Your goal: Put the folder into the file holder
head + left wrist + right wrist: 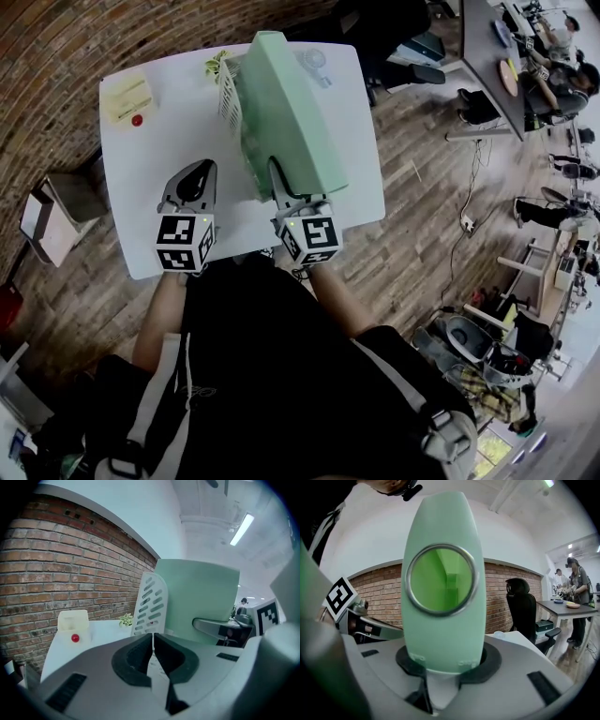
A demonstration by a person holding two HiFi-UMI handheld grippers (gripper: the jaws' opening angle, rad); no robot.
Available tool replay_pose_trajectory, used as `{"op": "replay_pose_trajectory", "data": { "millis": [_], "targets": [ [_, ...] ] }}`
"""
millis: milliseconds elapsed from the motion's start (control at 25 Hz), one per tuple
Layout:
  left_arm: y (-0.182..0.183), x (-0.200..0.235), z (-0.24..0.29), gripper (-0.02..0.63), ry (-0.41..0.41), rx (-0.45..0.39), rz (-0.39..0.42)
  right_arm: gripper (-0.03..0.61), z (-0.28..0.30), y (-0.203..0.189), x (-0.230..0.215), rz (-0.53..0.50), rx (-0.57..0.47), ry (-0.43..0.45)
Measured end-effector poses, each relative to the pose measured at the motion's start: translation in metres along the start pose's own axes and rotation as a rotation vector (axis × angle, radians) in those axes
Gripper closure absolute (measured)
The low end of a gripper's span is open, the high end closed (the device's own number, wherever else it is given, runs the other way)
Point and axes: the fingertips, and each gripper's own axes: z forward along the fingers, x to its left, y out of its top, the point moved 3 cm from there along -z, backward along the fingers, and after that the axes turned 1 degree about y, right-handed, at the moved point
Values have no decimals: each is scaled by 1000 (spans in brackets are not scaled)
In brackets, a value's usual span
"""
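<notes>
Pressure is applied by the right claw [443, 666] to the lower spine of the green folder [440, 620], which is pinched between the pads and stood on end on the white counter [141, 216]. The folder's far part is set close against the slotted white wall of the file holder [229, 94]; whether it is fully seated cannot be told. The left claw [153, 641] is pressed together on nothing, near the counter's front edge.

The step is judged to be sliding the folder home. The spine should be held upright and parallel to the slotted wall, and pushed along the counter, not lifted. The light holder may be shoved away, so it could be braced by the left claw. Release is best left until the folder is stopped.

Counted: one folder, one file holder, two claws, one counter, one small plant [217, 64], one pale box [127, 97] with one red knob.
</notes>
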Motion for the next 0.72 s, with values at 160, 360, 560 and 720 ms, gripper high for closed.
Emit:
{"op": "replay_pose_trajectory", "data": {
  "millis": [160,360,560,720],
  "targets": [
    [0,0,0,583,-2,2,1,426,2,-4,-1,-7,15,-2],
    [-1,0,1,583,-1,6,2,423,4,-10,-1,-11,28,-2],
    [-2,-1,1,583,-2,9,1,422,5,-13,-2,-16,36,-4],
    [-3,-1,0,583,-1,9,-1,421,6,-16,-2,-19,43,-5]
  ]
}}
